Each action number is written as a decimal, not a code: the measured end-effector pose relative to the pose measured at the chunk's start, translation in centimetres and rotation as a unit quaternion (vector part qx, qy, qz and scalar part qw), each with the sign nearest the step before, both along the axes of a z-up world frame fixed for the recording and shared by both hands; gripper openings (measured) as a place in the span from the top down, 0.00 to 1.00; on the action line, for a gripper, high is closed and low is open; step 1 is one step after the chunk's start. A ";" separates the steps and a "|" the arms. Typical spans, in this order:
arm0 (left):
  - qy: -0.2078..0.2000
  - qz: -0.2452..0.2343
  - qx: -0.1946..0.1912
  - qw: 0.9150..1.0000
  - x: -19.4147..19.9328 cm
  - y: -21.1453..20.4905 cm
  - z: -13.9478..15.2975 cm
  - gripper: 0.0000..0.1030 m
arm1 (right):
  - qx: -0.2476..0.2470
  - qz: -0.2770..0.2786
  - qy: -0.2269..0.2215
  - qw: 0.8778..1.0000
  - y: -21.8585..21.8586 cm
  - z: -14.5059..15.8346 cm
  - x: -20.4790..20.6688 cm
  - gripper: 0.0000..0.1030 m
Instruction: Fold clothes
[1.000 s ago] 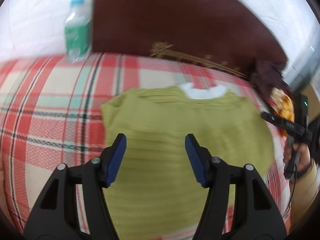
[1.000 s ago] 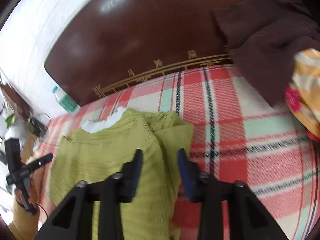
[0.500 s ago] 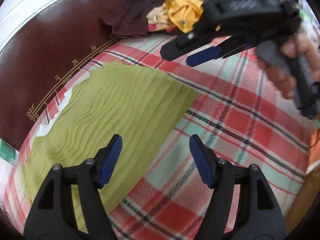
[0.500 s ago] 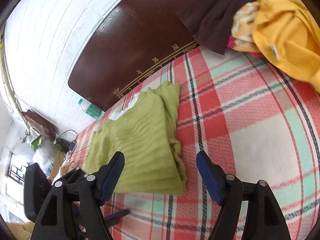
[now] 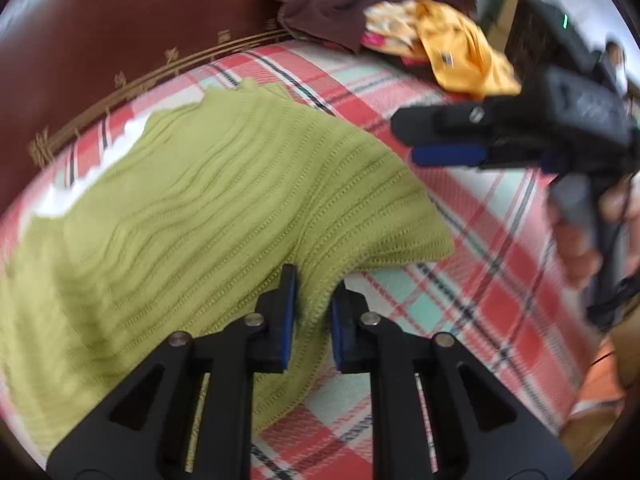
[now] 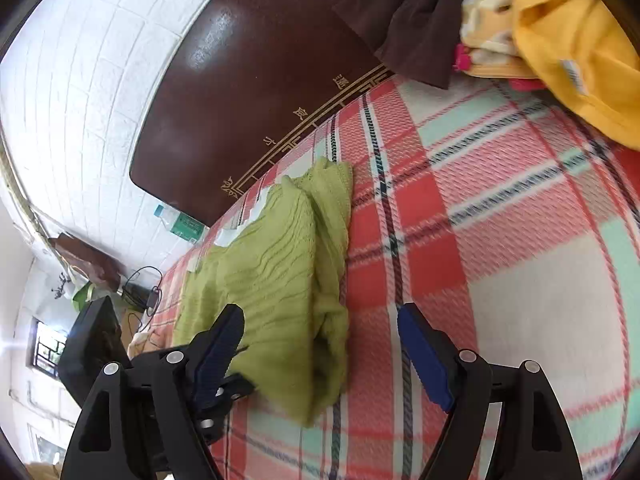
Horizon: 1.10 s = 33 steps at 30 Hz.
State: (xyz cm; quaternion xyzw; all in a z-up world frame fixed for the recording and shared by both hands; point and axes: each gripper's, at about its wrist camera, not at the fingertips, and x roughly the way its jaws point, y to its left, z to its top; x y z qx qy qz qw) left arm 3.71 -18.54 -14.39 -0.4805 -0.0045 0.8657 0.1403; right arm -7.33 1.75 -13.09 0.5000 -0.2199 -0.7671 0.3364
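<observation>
a plaid-covered bed (image 6: pixel 500 240) carries a green sweater (image 6: pixel 280 272), dark cloth (image 6: pixel 408 20) and yellow clothes (image 6: pixel 568 40).

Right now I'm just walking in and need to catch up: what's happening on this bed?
A person is folding a green knit sweater on the plaid bedspread with two handheld grippers. The left gripper is closing on the sweater's near hem, fabric bunched between its pads. The right gripper is opening beside the sweater's folded edge and holds nothing. Brown and yellow clothes wait in a pile by the headboard.
</observation>
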 end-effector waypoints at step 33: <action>0.074 0.223 0.328 0.915 11.8 -18.6 2.8 0.85 | 0.113 0.230 0.145 0.956 -31.2 9.3 4.8 0.85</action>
